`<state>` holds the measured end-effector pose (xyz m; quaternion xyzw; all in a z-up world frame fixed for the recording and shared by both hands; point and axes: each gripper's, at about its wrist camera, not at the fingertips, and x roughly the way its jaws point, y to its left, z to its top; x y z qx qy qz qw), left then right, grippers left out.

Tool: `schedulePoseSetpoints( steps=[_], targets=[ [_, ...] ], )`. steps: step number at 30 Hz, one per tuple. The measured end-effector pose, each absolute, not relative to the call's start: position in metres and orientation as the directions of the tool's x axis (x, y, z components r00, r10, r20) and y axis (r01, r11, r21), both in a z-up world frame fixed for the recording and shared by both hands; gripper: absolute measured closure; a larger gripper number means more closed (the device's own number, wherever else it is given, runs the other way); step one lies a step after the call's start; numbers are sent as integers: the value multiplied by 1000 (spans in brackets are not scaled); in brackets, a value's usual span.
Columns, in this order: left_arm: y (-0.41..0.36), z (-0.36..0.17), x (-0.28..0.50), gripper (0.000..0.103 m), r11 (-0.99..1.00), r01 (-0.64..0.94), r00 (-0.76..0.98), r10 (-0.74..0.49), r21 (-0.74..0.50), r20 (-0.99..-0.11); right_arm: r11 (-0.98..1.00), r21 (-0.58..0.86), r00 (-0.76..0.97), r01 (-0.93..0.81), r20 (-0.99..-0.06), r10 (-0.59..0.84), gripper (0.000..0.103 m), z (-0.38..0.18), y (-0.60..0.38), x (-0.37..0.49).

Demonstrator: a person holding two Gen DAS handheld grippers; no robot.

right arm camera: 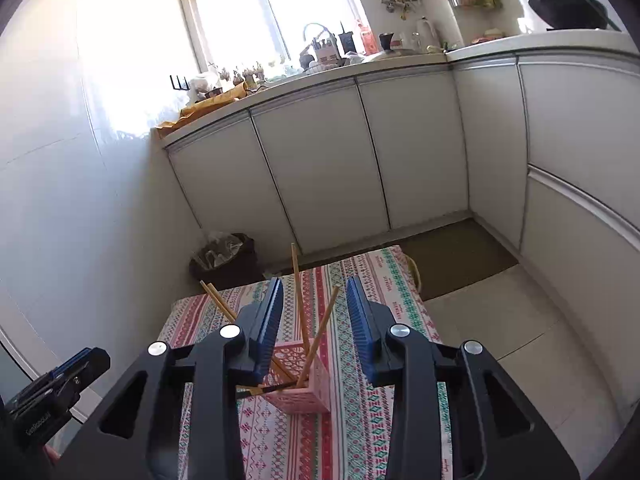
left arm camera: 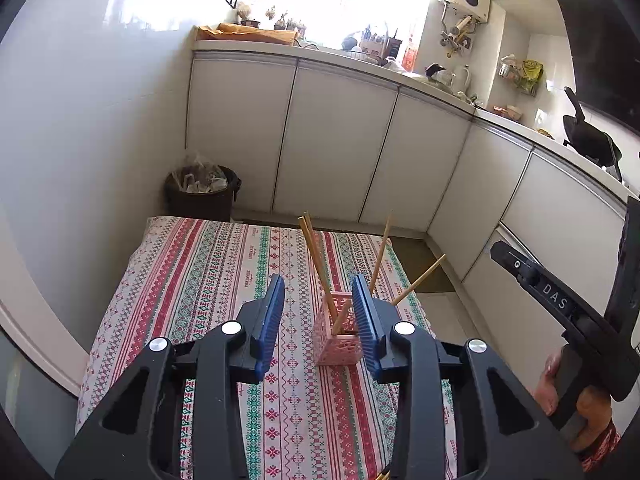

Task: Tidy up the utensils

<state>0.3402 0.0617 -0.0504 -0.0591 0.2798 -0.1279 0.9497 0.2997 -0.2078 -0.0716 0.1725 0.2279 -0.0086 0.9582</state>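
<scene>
A pink lattice holder (left arm camera: 335,347) stands on a small table under a striped patterned cloth (left arm camera: 200,280). Several wooden chopsticks (left arm camera: 314,248) lean out of it in different directions. My left gripper (left arm camera: 317,280) is open just before the holder, its blue pads clear of the sticks. My right gripper (right arm camera: 315,282) hangs above the holder (right arm camera: 308,398), also open; two chopsticks (right arm camera: 298,292) rise in the gap without touching the pads. A dark-tipped stick (right arm camera: 266,390) lies across the holder's rim. Each gripper shows in the other's view: the right gripper (left arm camera: 508,258) in a hand, the left gripper (right arm camera: 80,362) at lower left.
A black bin (left arm camera: 200,196) full of rubbish stands beyond the table by the white wall. White cabinets (left arm camera: 336,140) wrap the back and right, with a cluttered counter and a black pan (left arm camera: 592,140). A brown mat (right arm camera: 452,256) lies on the tiled floor.
</scene>
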Motion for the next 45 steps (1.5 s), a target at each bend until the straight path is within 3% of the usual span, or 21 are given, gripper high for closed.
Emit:
schedulePoseSetpoints(
  steps=[3,8,13,23,29,32,36,40,45],
  targets=[
    [56,-47,331,62,960,220,809,-279,-173,-518,944,311,900,112,-435,37,54,-69,-210,278],
    [51,-44,312,39,964,219,818,-265,-149,-511,946,296,896,133,-443,13,50,-66,-212,249],
    [48,-45,294,32,966,220,817,-257,-133,-516,944,285,901,168,-432,-30,32,-65,-212,215],
    [39,-51,258,7,969,228,820,-243,-95,-518,937,250,885,245,-452,-111,10,-75,-210,166],
    [33,-66,252,7,966,250,785,-240,-63,-571,915,281,857,289,-502,-116,7,-93,-230,142],
    [19,-87,261,7,955,296,719,-230,-10,-656,894,322,814,312,-576,-77,7,-119,-245,126],
    [-3,-140,283,7,924,381,548,-199,31,-813,849,396,706,351,-707,38,7,-161,-264,118],
    [-22,-197,305,7,918,393,363,-104,51,-926,843,387,649,374,-759,61,7,-182,-272,119],
    [-35,-248,321,7,915,393,222,0,90,-975,794,436,546,425,-822,159,7,-215,-285,128]
  ],
)
